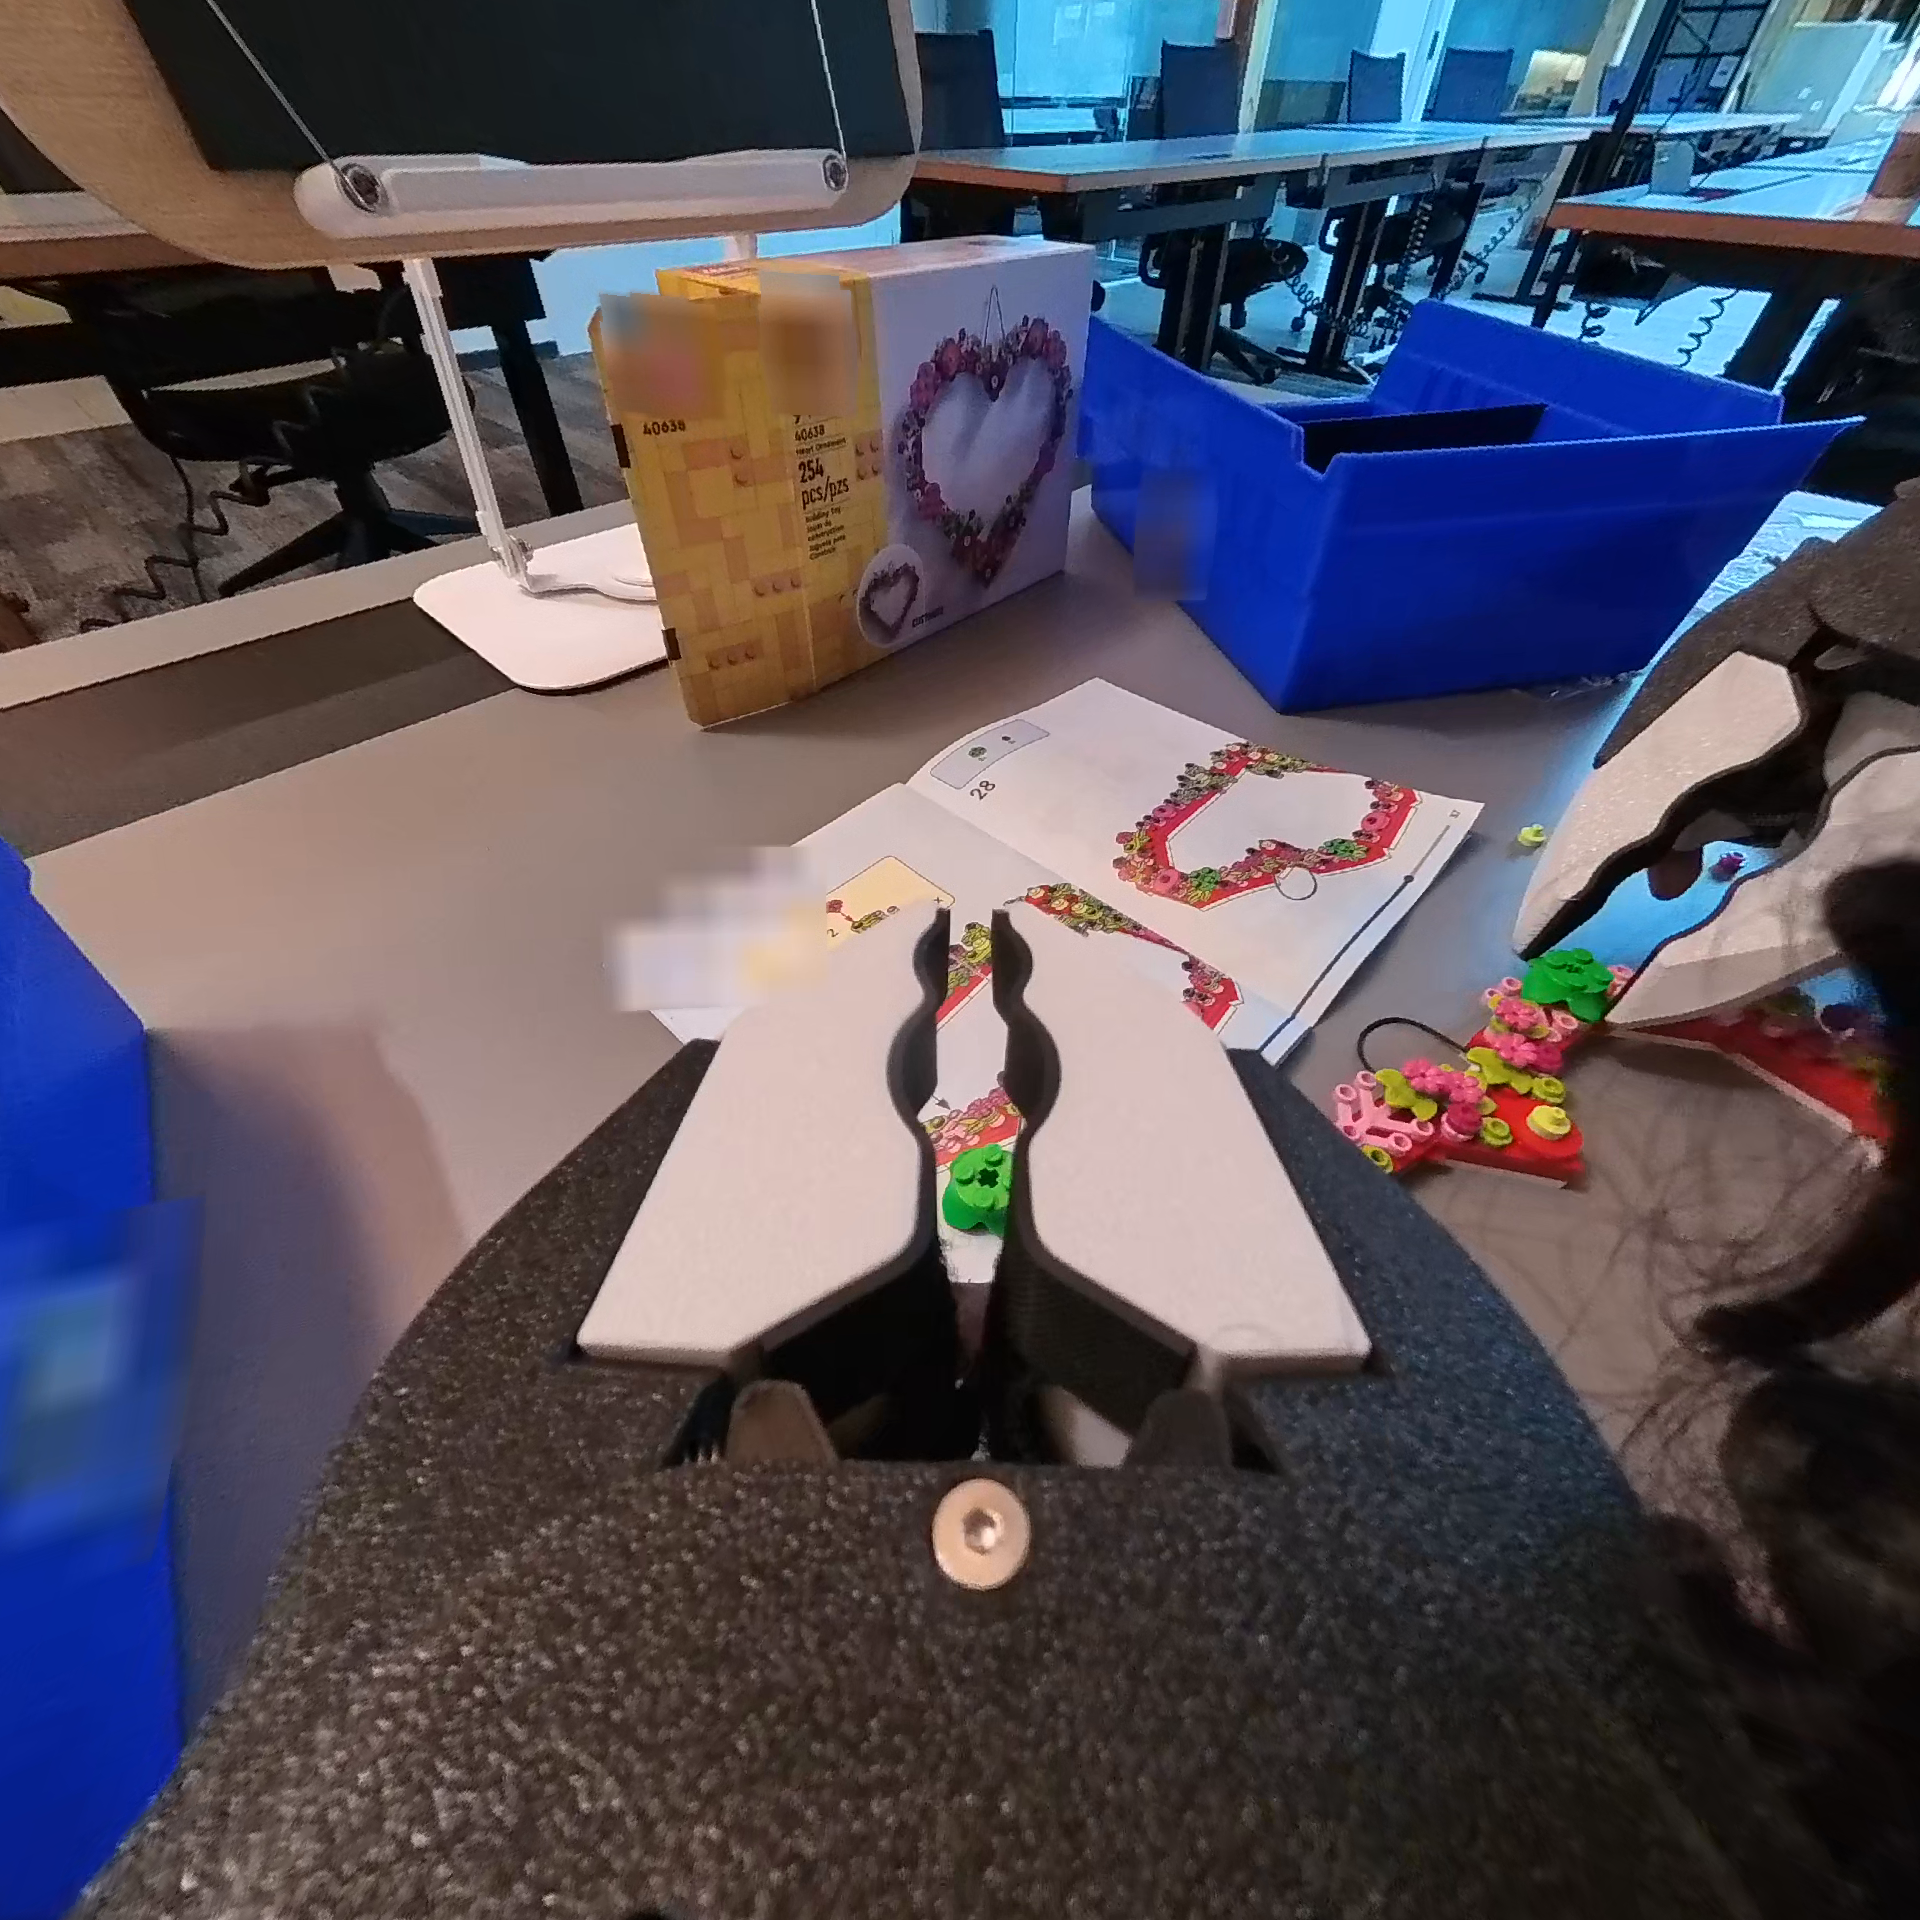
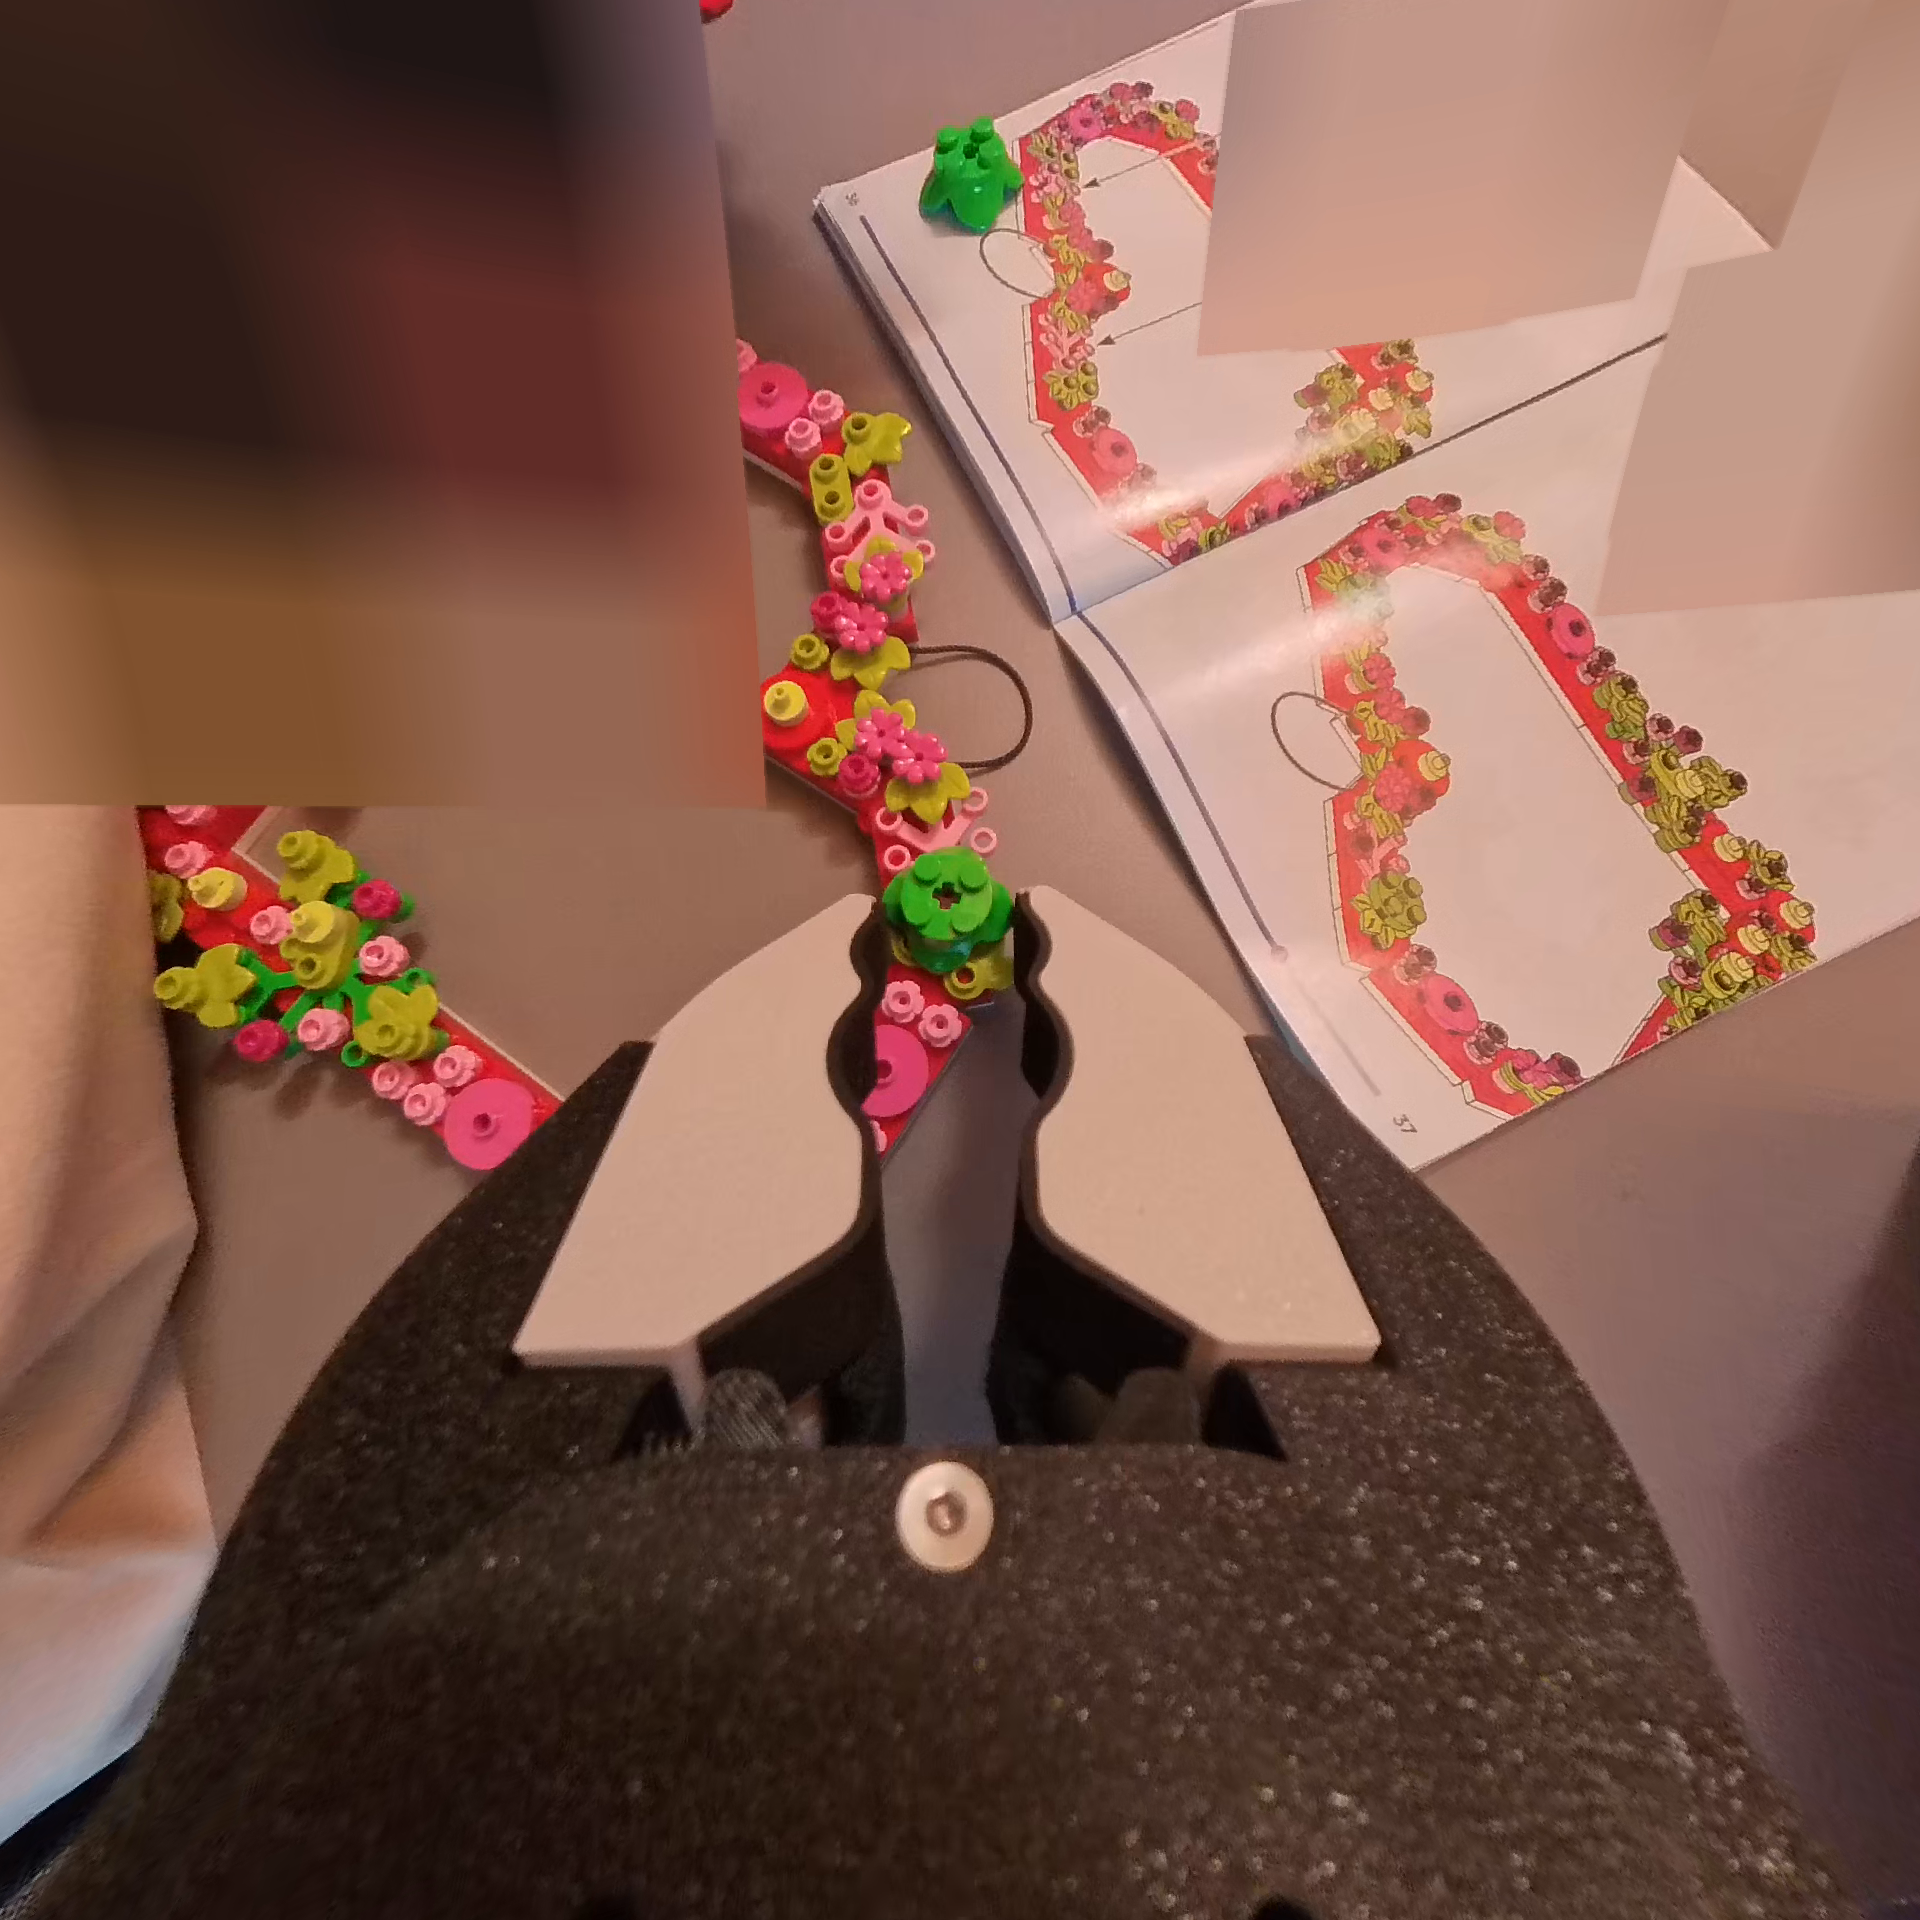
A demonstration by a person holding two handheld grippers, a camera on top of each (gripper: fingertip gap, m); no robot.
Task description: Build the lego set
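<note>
The red heart frame [image 2: 792, 698] lies on the grey table, covered with pink and lime flower pieces; it also shows in the left wrist view [image 1: 1496, 1117]. My right gripper [image 2: 948, 909] is shut on a round green leaf piece [image 2: 943, 906], held right on the frame's lower arm; both show at the right of the left wrist view [image 1: 1564, 977]. My left gripper [image 1: 971, 916] hovers over the open instruction booklet [image 1: 1143, 821], fingers almost together and empty. A second green piece [image 1: 979, 1184] lies on the booklet below it, also in the right wrist view [image 2: 966, 171].
The set's box [image 1: 862, 468] stands behind the booklet, with a blue bin [image 1: 1455, 540] to its right and a white stand base [image 1: 540, 623] to its left. Another blue bin [image 1: 62, 1351] is at the left edge. A black cord loop [image 2: 1013, 707] sticks out of the frame. The tips of one gripper are about 20 centimeters away from the tips of the other.
</note>
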